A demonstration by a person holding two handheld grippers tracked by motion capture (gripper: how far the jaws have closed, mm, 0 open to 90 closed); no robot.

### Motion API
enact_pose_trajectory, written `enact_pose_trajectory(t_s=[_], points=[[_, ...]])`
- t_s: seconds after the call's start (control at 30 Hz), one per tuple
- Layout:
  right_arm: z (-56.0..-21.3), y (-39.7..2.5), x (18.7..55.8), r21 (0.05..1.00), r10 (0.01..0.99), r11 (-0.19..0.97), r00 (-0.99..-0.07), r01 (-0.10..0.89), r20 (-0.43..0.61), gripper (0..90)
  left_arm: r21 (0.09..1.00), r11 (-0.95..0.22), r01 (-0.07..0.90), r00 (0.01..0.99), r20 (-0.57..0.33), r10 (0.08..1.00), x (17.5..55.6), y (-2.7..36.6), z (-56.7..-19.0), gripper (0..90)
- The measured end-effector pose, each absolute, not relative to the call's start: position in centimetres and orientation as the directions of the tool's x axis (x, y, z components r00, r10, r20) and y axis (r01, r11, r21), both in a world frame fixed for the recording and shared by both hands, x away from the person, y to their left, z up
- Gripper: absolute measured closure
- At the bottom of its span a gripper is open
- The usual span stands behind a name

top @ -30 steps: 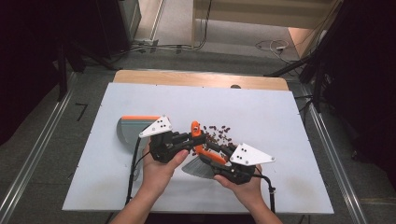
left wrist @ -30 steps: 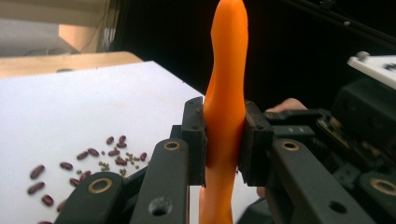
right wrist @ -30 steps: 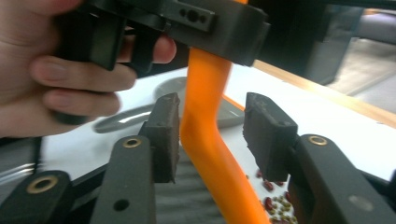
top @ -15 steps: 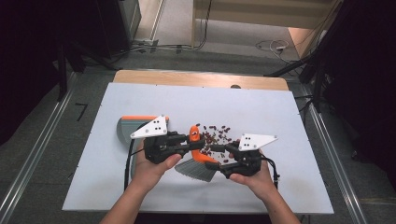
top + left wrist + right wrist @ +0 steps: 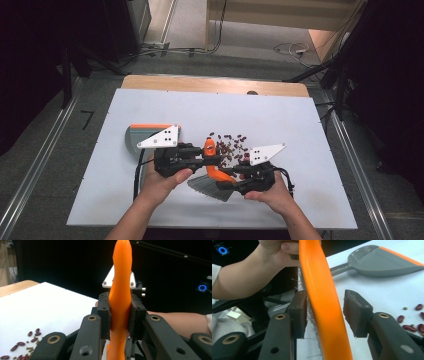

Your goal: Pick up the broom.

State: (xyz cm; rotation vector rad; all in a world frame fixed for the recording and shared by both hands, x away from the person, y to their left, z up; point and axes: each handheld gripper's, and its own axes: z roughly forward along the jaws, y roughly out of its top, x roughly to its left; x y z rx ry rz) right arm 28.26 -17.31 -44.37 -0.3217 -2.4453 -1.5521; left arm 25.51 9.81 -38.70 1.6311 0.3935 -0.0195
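Brush handover mid-air, and it could go wobbly here!
Left gripper [image 5: 212, 159] clamps the orange brush handle [image 5: 121, 290]; right gripper [image 5: 325, 315] jaws stand apart around it. Release early and the brush drops, scattering beans [image 5: 231, 145] at twelve o'clock across the surface [image 5: 280, 115].

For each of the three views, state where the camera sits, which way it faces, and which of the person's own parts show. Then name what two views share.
High view: above the person's side, looking forward and down on the white table; both forearms, left gripper and right gripper enter from below.
Left gripper view: rides the left gripper, looking along its jaws clamped on the orange brush handle; a forearm behind.
Right gripper view: rides the right gripper, jaws open around the handle; the left hand and grey dustpan beyond.
Shared: handle and scattered beans.
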Motion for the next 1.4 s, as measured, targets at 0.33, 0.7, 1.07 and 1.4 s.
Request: enact_pose_trajectory(t_s=[0.33,0.7,1.07,1.4], points=[[-44.5,-16.5,27.7,0.838,-0.015,0.470,-0.947,0.278,0.322,68.8,0.950,-0.030,0.312,0.935,-0.301,0.189,26.1,10.3,-39.2,75.3],[-43.9,-17.1,27.9,0.836,0.108,0.469,-0.957,0.286,0.268,69.0,0.945,-0.047,0.322,0.904,-0.293,0.312,26.0,10.7,-40.0,41.7],[-43.3,-18.9,28.7,0.832,0.308,0.429,-0.923,0.352,0.232,69.0,0.934,-0.048,0.355,0.847,-0.299,0.439,25.8,11.7,-40.8,6.8],[-42.7,-20.1,29.1,0.837,0.456,0.400,-0.873,0.373,0.171,69.0,0.940,-0.037,0.339,0.828,-0.280,0.486,25.4,13.0,-41.6,0.0]])
